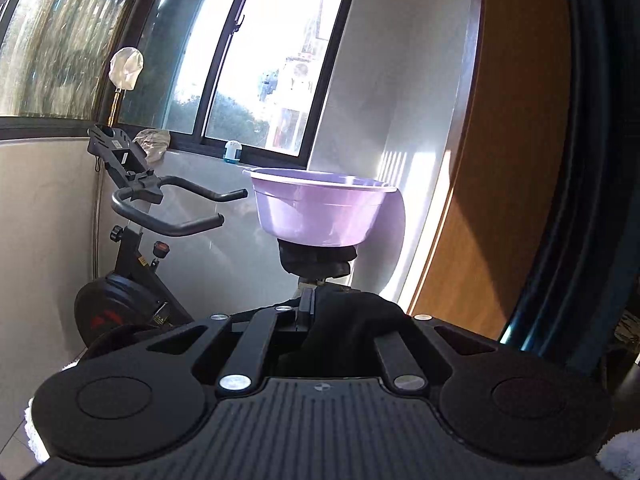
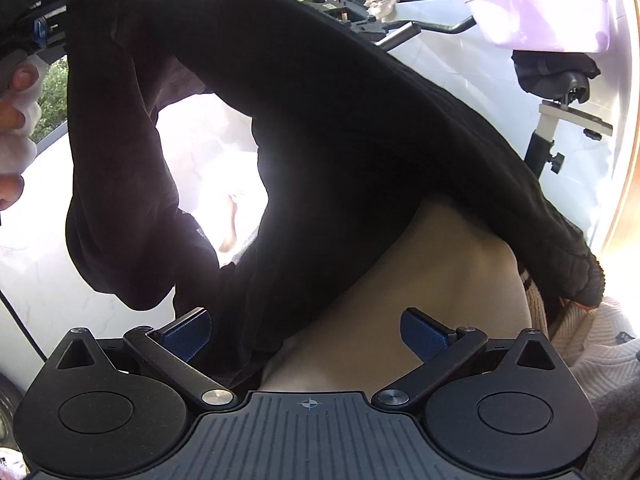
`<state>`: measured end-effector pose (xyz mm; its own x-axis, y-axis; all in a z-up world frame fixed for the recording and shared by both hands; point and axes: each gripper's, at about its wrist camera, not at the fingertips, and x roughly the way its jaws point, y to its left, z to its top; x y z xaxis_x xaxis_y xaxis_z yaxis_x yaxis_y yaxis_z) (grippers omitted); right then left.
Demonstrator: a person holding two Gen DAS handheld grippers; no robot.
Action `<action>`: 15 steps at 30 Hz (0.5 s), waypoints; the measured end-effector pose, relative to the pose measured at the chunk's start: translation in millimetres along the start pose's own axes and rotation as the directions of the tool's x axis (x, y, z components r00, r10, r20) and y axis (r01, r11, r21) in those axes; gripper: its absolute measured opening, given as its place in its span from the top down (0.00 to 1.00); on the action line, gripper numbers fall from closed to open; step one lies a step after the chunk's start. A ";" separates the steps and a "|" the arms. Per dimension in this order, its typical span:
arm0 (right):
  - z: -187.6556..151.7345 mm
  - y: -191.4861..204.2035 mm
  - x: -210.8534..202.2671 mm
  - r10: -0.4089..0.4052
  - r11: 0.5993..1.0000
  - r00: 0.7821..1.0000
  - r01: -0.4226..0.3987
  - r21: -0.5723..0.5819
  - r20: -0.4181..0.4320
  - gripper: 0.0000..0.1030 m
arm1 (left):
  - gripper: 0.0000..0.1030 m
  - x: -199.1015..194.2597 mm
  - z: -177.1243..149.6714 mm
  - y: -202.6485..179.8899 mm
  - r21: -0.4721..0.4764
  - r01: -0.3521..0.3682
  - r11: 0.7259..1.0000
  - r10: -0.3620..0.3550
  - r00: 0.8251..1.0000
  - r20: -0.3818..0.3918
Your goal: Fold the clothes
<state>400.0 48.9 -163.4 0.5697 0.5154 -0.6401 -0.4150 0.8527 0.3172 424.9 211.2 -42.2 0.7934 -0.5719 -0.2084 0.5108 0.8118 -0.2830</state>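
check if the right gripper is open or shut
Open. The right gripper has its blue fingertips spread wide apart, and the black knit garment hangs in front of them, not pinched between.

A: Daylight is pouring through the window; the panes are blowing out to white. Frames beside it are bowing from fisheye distortion.

B: Right of the window, a sunlit stripe is glaring on the wooden panel. Below the window, the purple basin is glowing, translucent.

A: In the right wrist view the black garment is sitting backlit, nearly detail-less; the floor behind it is washing out.

B: Left of the window, the glass is smearing into streaks.
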 end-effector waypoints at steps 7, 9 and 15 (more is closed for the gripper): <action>21.5 1.6 29.8 0.006 0.999 1.000 -0.007 0.054 0.023 0.03 | 0.96 -19.1 34.9 -24.2 0.006 0.099 0.995 -0.100 0.991 0.094; 29.9 3.5 26.2 0.051 0.997 0.998 -0.054 0.061 0.043 0.16 | 0.96 -25.3 46.2 -29.7 0.012 0.116 0.993 -0.117 0.985 0.124; 54.5 13.6 17.7 0.112 0.993 0.992 -0.113 0.029 0.058 0.62 | 0.96 -45.4 79.4 -42.3 0.015 0.162 0.987 -0.161 0.957 0.240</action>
<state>443.1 74.3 -132.3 0.5601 0.6114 -0.5590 -0.4565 0.7909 0.4076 393.5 212.2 53.6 0.7567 -0.6500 0.0707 0.6377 0.7097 -0.2994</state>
